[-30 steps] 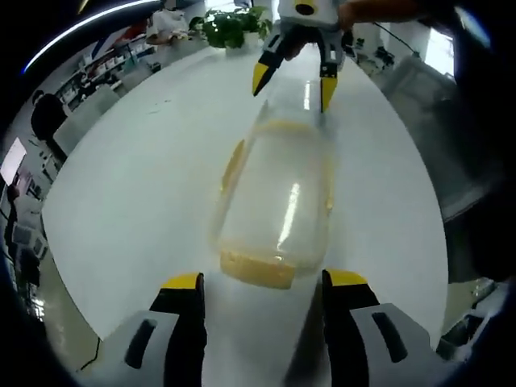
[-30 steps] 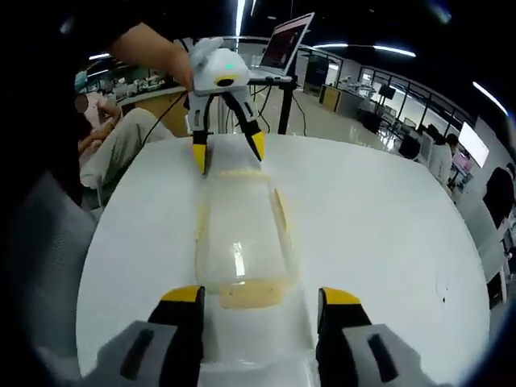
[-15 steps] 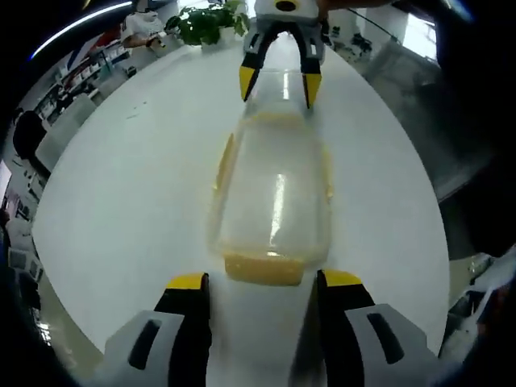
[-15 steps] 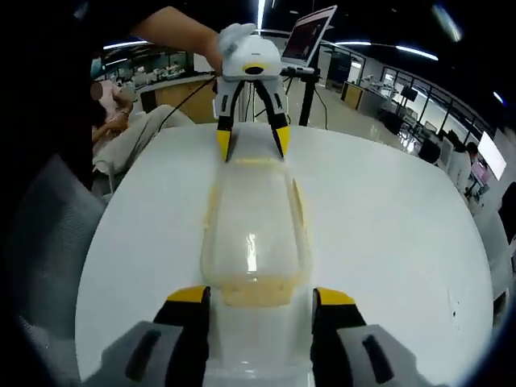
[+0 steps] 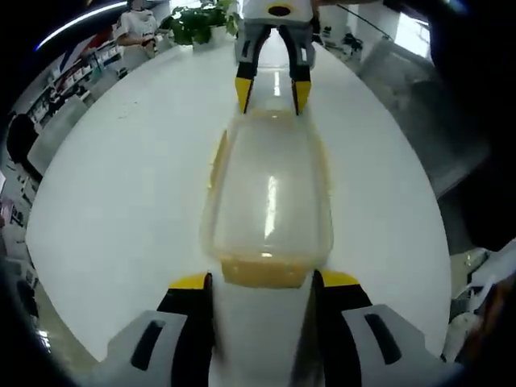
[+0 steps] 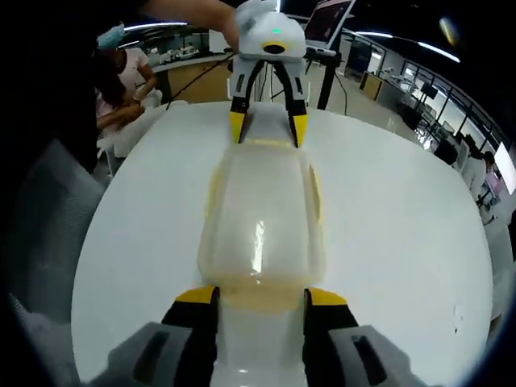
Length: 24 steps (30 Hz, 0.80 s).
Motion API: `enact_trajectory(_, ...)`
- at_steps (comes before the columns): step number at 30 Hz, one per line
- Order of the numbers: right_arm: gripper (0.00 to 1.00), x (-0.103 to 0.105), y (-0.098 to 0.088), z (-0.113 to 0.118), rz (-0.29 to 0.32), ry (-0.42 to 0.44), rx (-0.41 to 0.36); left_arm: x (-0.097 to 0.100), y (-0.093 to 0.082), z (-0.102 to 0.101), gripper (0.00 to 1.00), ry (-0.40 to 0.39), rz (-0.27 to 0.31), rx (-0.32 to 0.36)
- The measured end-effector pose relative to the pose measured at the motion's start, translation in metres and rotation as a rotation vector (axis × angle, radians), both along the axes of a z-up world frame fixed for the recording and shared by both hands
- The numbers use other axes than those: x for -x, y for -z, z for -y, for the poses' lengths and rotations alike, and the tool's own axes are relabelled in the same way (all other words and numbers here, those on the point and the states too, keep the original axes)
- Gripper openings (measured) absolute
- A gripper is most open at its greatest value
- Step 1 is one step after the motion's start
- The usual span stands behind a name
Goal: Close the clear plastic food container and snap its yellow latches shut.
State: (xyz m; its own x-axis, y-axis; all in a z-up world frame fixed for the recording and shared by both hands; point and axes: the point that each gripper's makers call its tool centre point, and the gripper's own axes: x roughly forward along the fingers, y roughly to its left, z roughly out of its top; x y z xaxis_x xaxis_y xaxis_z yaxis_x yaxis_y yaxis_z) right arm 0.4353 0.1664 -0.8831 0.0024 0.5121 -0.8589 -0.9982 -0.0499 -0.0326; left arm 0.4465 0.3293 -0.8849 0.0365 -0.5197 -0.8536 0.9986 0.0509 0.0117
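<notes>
Clear plastic food container (image 5: pixel 270 201) sits flat on the white round counter (image 5: pixel 121 185), lid down on top of it. Long axis runs straight between the two grippers, one short end toward each.

Left gripper view: left gripper (image 5: pixel 262 282) at the near short end, fingers apart, yellow-tipped, bracketing the near yellow latch (image 5: pixel 264 272). Can't tell if the tips touch the latch. Right gripper (image 5: pixel 272 95) at the far short end, fingers apart, tips down at the container's far edge.

Right gripper view: same layout mirrored. Container (image 6: pixel 262 222) runs away from the camera; right gripper (image 6: pixel 262 297) has its fingers spread either side of its near end latch (image 6: pixel 260 294). Left gripper (image 6: pixel 268 129) stands at the far end, fingers apart, tips at the far rim.

Container: rounded-rectangle, translucent, glossy, with a bright light streak along the lid centreline. Yellow side latches (image 5: pixel 219 157) along both long sides, lying against the wall. Counter is smooth, matte white, with a curved edge.

Background: potted green plant (image 5: pixel 197 20) past the far edge in the left gripper view; open laptop (image 6: pixel 332 18) on a stand in the right gripper view.
</notes>
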Motion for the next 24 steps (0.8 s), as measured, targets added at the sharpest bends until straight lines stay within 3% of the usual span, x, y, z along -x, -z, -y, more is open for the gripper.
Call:
enact_trajectory(3,0.38,-0.0005,0.0068,0.0003,-0.002,-0.003,0.024,0.0018,-0.0011,0.0029,0.43,0.021,0.001,0.006)
enact_trajectory(4,0.38,-0.0031,0.0074,0.0001,-0.042,0.062,0.016,0.0043,-0.0012,0.0046,0.41,0.046,-0.002,0.013)
enact_trajectory(6,0.38,-0.0023,0.0067,0.0,-0.026,0.015,0.021,0.002,-0.0011,0.0033,0.37,0.038,0.004,0.004)
enact_trajectory(12,0.38,-0.0036,0.0078,-0.001,-0.034,0.016,0.063,0.0007,-0.0006,0.0043,0.37,0.083,0.009,-0.036)
enact_trajectory(17,0.37,-0.0022,0.0069,0.0002,-0.033,0.027,0.062,0.0013,-0.0004,0.0041,0.36,0.071,0.01,-0.046)
enact_trajectory(19,0.36,-0.0021,0.0066,0.0001,-0.032,0.023,0.059,0.0008,-0.0004,0.004,0.36,0.023,-0.007,-0.061)
enact_trajectory(24,0.36,-0.0031,0.0043,-0.0019,-0.015,0.003,0.069,-0.0001,-0.0036,0.0022,0.36,0.029,-0.016,-0.063)
